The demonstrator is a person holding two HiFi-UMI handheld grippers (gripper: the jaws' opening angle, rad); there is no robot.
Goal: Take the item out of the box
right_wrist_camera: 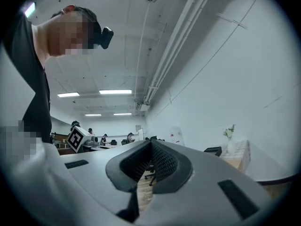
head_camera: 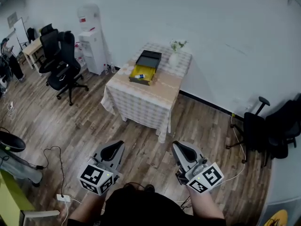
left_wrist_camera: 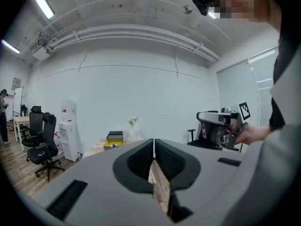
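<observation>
Across the room, an open box with a yellow inside and a black lid sits on a checked-cloth table. A small white and blue item lies in it. Both grippers are held low over the wooden floor, well short of the table. My left gripper is shut with nothing in it; its view shows the jaws meeting, the box far off and the right gripper beside it. My right gripper is shut and empty too, and its pads meet at the tip.
A white vase with a plant stands on the table behind the box. A water dispenser and black office chairs are at the left, more chairs at the right. Cables lie on the floor near my left side.
</observation>
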